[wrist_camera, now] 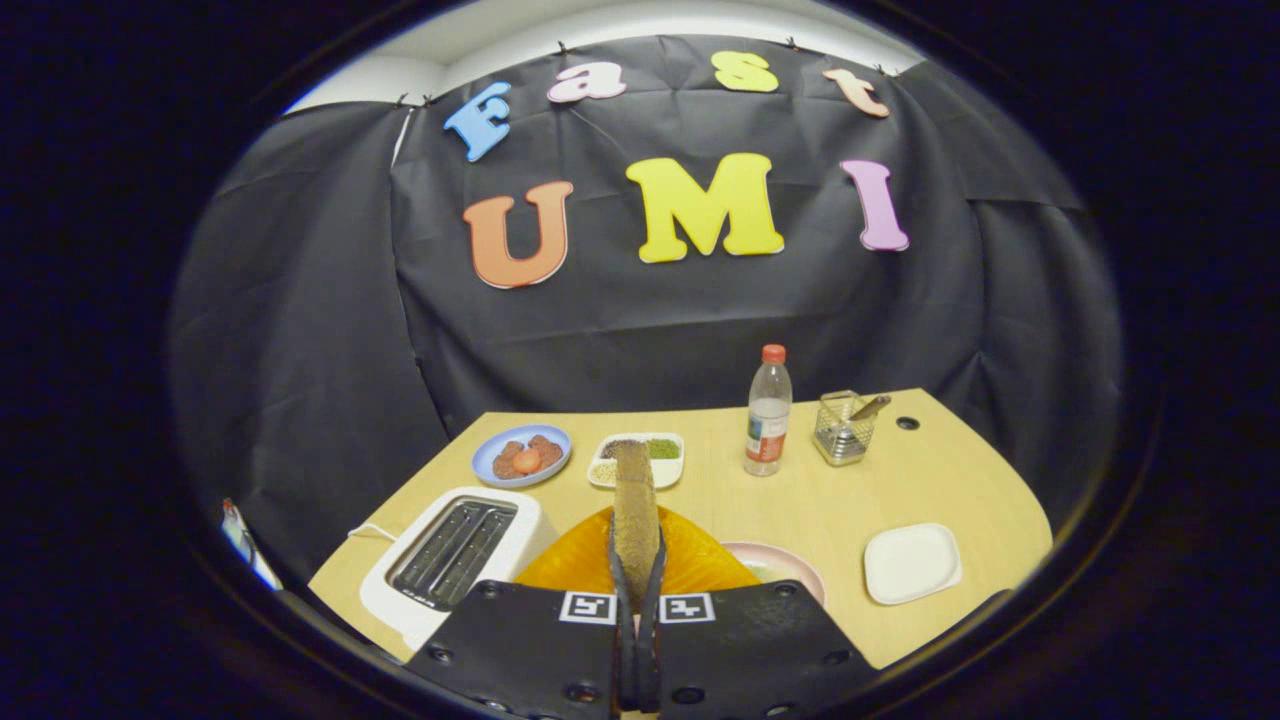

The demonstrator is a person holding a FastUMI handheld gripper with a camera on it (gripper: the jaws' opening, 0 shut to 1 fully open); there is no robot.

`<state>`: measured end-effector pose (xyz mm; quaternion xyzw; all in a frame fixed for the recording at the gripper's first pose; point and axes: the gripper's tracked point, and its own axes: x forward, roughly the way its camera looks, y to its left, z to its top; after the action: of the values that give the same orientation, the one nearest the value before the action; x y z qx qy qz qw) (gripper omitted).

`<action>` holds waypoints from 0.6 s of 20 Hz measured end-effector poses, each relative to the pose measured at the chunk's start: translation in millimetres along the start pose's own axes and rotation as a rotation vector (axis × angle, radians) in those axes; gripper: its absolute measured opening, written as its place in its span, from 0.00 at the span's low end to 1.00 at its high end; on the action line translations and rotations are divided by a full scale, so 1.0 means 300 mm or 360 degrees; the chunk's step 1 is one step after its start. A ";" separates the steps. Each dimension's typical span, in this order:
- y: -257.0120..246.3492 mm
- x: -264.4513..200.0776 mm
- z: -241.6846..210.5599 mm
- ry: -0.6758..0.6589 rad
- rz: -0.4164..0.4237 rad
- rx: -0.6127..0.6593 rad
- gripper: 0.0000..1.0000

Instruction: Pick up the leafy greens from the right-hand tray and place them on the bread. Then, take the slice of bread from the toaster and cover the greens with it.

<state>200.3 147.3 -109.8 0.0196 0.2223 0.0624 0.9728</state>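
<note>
My gripper (636, 560) is shut on a slice of brown bread (635, 505), held edge-on and upright between both fingers, high above the table. The white toaster (455, 560) stands to the left of the fingers with both slots showing dark and empty. Directly below the held slice lies an orange plate (700, 565), mostly hidden by the gripper body. A pink plate (790, 565) peeks out just right of the fingers. The white square tray (912, 562) at the right lies bare. I cannot see any greens or a lower bread slice.
At the back of the wooden table (960, 480) stand a blue plate (521, 455) with reddish food, a white dish (640, 458) of grains, a water bottle (768, 412) with a red cap, and a wire basket (843, 428) holding utensils.
</note>
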 end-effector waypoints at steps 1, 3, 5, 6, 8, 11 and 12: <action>-0.017 0.035 -0.028 0.0038 -0.0001 0.0011 0.01; -0.050 0.098 -0.092 0.0135 -0.0013 0.0020 0.01; -0.069 0.144 -0.152 0.0223 -0.0007 0.0025 0.01; -0.083 0.159 -0.173 0.0255 -0.0005 0.0037 0.01; -0.105 0.183 -0.211 0.0308 0.0007 0.0071 0.01; -0.158 0.185 -0.248 0.0347 -0.0012 0.0105 0.02; -0.176 0.182 -0.253 0.0345 -0.0032 0.0099 0.02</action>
<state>221.9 102.9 -205.1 0.0407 0.3281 0.0475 0.9426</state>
